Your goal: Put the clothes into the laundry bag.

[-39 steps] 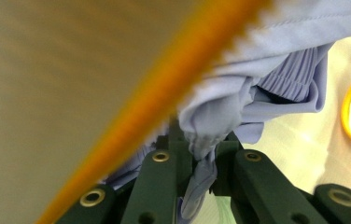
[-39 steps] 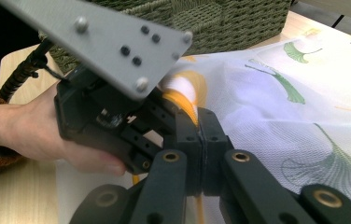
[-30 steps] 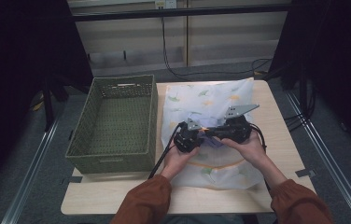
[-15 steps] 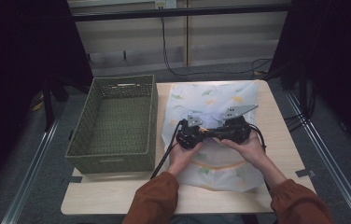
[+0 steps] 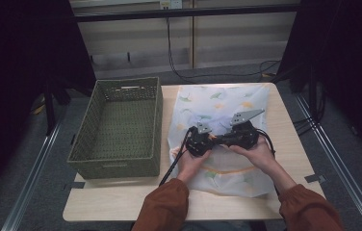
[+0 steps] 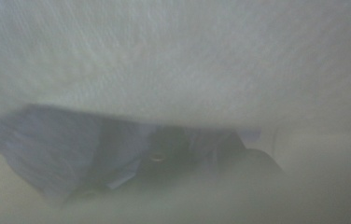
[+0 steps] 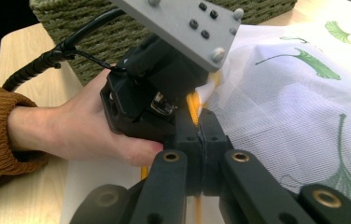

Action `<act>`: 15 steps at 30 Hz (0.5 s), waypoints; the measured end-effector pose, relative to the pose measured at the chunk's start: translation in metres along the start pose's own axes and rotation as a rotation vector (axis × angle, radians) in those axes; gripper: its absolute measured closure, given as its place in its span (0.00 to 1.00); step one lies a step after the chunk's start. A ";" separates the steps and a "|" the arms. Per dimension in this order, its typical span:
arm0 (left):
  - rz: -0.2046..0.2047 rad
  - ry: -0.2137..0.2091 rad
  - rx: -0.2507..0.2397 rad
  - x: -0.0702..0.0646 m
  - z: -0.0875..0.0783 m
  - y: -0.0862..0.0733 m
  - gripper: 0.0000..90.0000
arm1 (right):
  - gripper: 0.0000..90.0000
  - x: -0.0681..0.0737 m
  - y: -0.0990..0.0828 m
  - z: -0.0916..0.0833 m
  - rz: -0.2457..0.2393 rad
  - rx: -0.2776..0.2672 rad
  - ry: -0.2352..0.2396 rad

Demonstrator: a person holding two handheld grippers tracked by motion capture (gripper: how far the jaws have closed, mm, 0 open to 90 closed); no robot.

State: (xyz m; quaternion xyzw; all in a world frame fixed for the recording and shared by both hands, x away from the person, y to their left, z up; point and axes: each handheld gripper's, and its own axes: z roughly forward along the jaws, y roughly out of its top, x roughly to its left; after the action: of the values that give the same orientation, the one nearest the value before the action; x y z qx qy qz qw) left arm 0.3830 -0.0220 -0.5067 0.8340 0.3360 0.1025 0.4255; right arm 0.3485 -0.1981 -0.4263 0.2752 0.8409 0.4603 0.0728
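On the table [image 5: 121, 211], right of the green basket [image 5: 116, 125] | white leaf-print cloth [image 5: 217, 103] lies long axis running away from the person | no legible writing | right gripper [image 7: 200, 133] pinches its orange-trimmed fold | left gripper [image 5: 199, 140], cloth pressed against it, looks closed, jaws just eased slightly.
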 end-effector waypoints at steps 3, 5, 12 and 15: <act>-0.006 -0.011 0.002 0.000 -0.001 0.000 0.85 | 1.00 0.000 -0.001 0.002 -0.001 0.008 0.000; 0.002 -0.024 0.003 -0.002 -0.004 0.001 0.80 | 1.00 0.000 -0.001 0.002 0.001 0.006 -0.002; 0.072 -0.048 0.011 -0.005 -0.024 0.005 0.64 | 1.00 -0.003 0.000 -0.003 0.022 -0.018 -0.023; 0.062 -0.083 0.007 -0.005 -0.033 0.007 0.60 | 1.00 -0.003 0.000 -0.005 0.027 -0.026 -0.024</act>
State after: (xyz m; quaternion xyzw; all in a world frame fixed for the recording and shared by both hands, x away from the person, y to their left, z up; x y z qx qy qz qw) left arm 0.3671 -0.0068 -0.4801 0.8491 0.2922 0.0796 0.4327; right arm 0.3491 -0.2033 -0.4235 0.2911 0.8301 0.4689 0.0800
